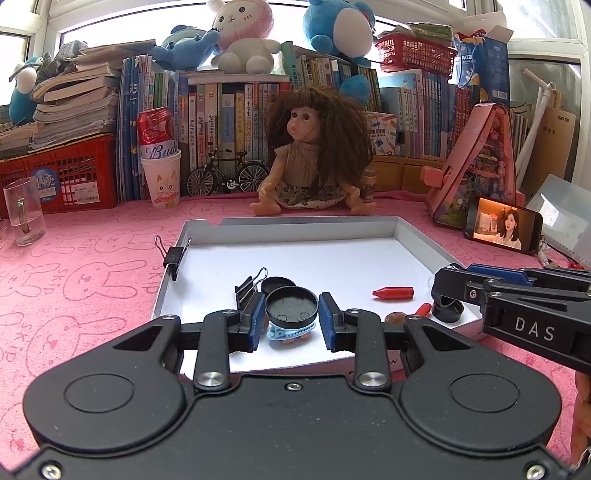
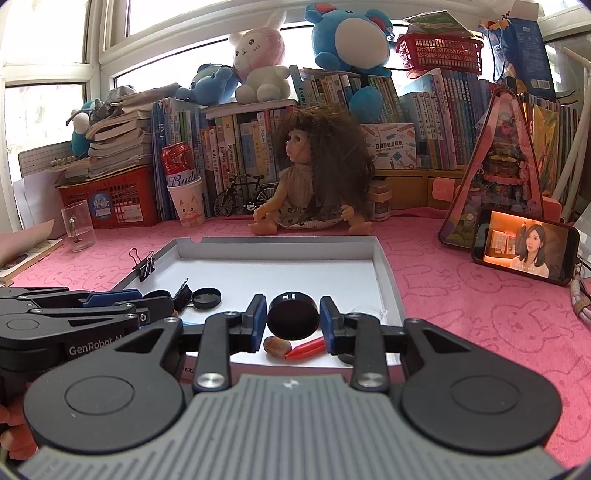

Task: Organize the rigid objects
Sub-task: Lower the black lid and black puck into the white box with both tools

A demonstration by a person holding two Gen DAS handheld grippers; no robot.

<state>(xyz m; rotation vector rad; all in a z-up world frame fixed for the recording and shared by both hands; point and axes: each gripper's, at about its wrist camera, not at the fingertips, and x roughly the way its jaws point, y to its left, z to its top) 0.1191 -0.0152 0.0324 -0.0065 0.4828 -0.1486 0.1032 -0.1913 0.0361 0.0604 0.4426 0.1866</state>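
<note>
Underneath everything lies a pink cloth with rabbit outlines, covering the surface (image 1: pixel 92 280), and behind it a row of upright books (image 1: pixel 221 122) runs under bright windows. Three plush toys sit on top of the books: one pink-and-white rabbit (image 1: pixel 240 33) and two blue ones. One doll (image 1: pixel 314 155) with bushy brown hair sits just behind a shallow white tray (image 1: pixel 303 225). One red can (image 1: pixel 157 129) stands in a paper cup, one glass mug (image 1: pixel 24 210) stands at the left edge, and one phone (image 1: pixel 502 229) with a lit screen leans at the right.

Two binder clips show: one (image 1: pixel 173 254) clamped on the tray's left wall, one (image 1: pixel 249 286) lying inside. Two red crayons lie in the tray, one (image 1: pixel 393 293) well apart from the clips. One small black lid (image 1: pixel 277 284) lies beside the inner clip.

The left gripper (image 1: pixel 291 314) is clamped on a round black cap (image 1: pixel 291 308), held above a pale blue toy (image 1: pixel 291 332). The right gripper (image 2: pixel 293 321) is clamped on a black disc (image 2: pixel 293 321), above a brown nut (image 2: pixel 277 346) and a crayon
</note>
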